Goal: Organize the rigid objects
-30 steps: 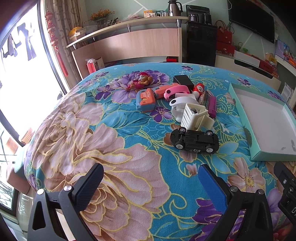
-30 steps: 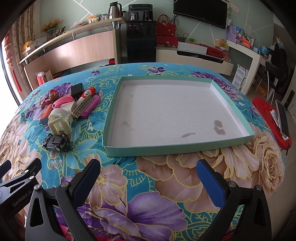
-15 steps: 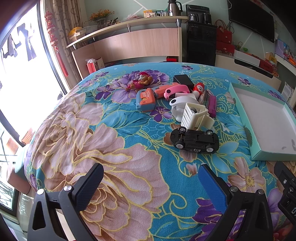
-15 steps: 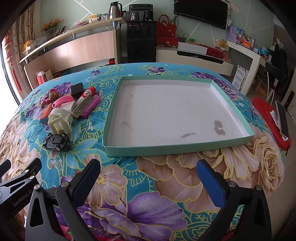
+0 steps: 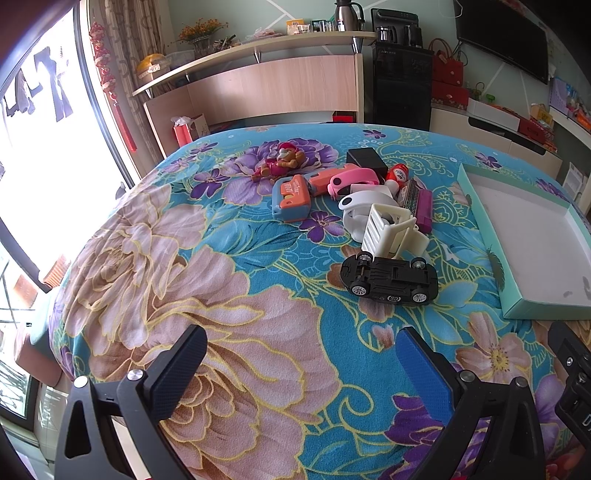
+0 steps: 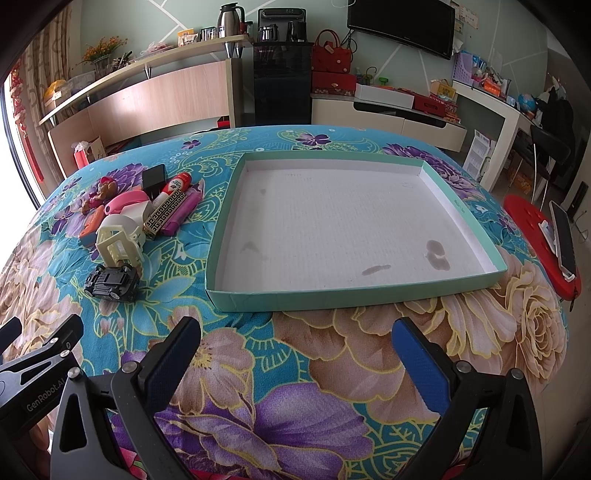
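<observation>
Nothing has shifted since the earlier frames: toy pile [image 5: 354, 199] sits mid-surface, black car [image 5: 389, 277] flipped wheels-up at its near edge, touching the cream plastic frame [image 5: 388, 230]. Teal tray [image 6: 295, 295] w/ white floor lies just right of the pile, nothing in it but stains. Floral blanket [image 5: 221, 295] covers the surface. Left gripper [image 5: 301, 354] & right gripper [image 6: 295, 343] hover near edge, jaws spread, holding nothing. Room: wood shelf [image 5: 258, 48], TV [image 6: 402, 26], window at left.

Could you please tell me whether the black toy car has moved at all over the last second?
No. The car lies upside down in the same spot, just in front of the white rack and left of the tray.
</observation>
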The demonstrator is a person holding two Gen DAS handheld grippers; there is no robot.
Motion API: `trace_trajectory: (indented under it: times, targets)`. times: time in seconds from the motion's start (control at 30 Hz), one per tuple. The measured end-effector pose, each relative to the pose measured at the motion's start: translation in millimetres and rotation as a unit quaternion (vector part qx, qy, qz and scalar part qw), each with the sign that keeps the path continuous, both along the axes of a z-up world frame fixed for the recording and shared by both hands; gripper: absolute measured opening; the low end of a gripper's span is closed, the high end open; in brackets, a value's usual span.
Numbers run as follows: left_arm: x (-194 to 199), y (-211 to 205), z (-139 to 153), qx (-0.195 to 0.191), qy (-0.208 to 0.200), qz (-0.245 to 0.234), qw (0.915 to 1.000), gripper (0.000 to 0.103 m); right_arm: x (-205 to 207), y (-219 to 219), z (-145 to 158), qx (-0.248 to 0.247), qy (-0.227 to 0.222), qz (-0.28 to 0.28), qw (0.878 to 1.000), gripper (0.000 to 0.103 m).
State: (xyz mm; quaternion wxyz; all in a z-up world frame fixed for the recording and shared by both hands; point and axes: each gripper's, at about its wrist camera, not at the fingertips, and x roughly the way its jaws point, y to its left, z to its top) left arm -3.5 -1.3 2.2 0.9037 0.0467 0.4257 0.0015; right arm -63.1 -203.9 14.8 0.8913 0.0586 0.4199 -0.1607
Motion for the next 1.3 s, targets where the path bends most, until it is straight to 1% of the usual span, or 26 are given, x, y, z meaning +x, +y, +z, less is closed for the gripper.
trace_trajectory:
  times: [0.6,0.7,0.8,0.9,0.97,1.13,1.2,1.3]
  targets:
    - [0,0,0,0.000,0.001,0.000,1.0000,0.103,0,0,0,-0.001,0.000,0.000,1.000,0.103]
    - [0,4,0,-0.010,0.004,0.001,0.9999,0.103,0,0,0,0.000,-0.001,0.000,1.000,0.103]
    - [1,14,2,-0.039,0.010,-0.005,0.9992,0.103,-3,1,6,-0.001,-0.014,0.003,1.000,0.103]
    - [10,20,2,-0.034,0.020,-0.009,0.9992,0.103,-3,6,17,-0.007,-0.030,0.019,0.999,0.103]
    - [16,25,1,-0.035,0.025,-0.008,0.9991,0.103,3,12,24,-0.005,-0.036,0.034,0.999,0.103]
    - [33,45,-1,-0.057,0.041,0.001,0.9975,0.103,24,26,36,0.010,-0.048,0.066,0.997,0.103]
    - [37,47,-2,-0.065,0.044,-0.005,0.9969,0.103,33,31,36,0.020,-0.051,0.073,0.996,0.103]
    - [40,38,-3,-0.058,0.040,-0.025,0.9972,0.103,48,34,35,0.036,-0.048,0.074,0.995,0.103]
